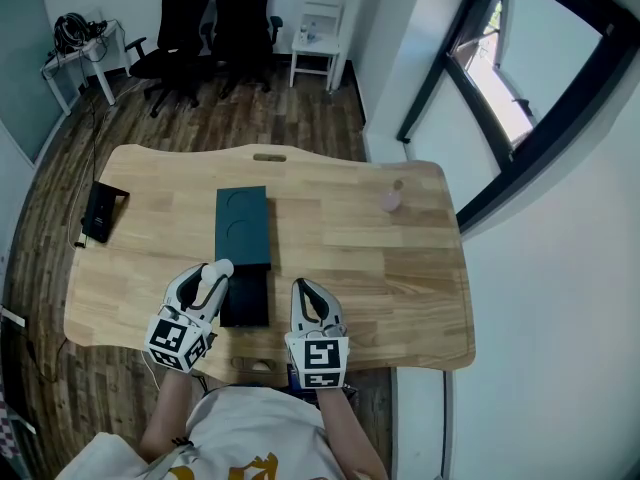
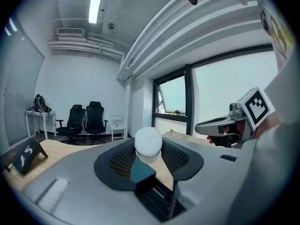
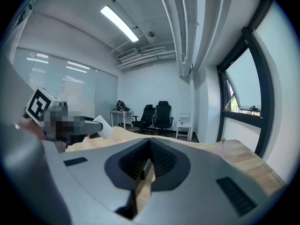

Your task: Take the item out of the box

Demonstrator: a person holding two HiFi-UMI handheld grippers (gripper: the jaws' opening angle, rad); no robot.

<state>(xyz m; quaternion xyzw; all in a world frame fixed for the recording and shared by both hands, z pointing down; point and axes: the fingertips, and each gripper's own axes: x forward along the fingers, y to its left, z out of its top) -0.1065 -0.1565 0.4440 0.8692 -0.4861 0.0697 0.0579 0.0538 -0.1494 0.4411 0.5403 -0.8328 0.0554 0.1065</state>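
A dark teal box (image 1: 242, 226) lies lengthwise in the middle of the wooden table (image 1: 400, 288). Its black tray (image 1: 246, 300) sticks out toward me. My left gripper (image 1: 218, 271) is at the tray's left edge, shut on a white rounded item (image 1: 222, 266). In the left gripper view the white item (image 2: 148, 140) sits between the jaw tips of my left gripper (image 2: 148, 148), above the teal box (image 2: 141, 171). My right gripper (image 1: 303, 290) rests just right of the tray, shut and holding nothing. In the right gripper view, the right gripper (image 3: 149, 146) has its jaws together, and the white item (image 3: 103, 128) shows at the left.
A small pinkish bottle (image 1: 393, 198) stands at the table's far right. A black device (image 1: 103, 211) lies at the left edge. Two office chairs (image 1: 215, 28) and white side tables stand beyond the table. A window (image 1: 500, 88) runs along the right.
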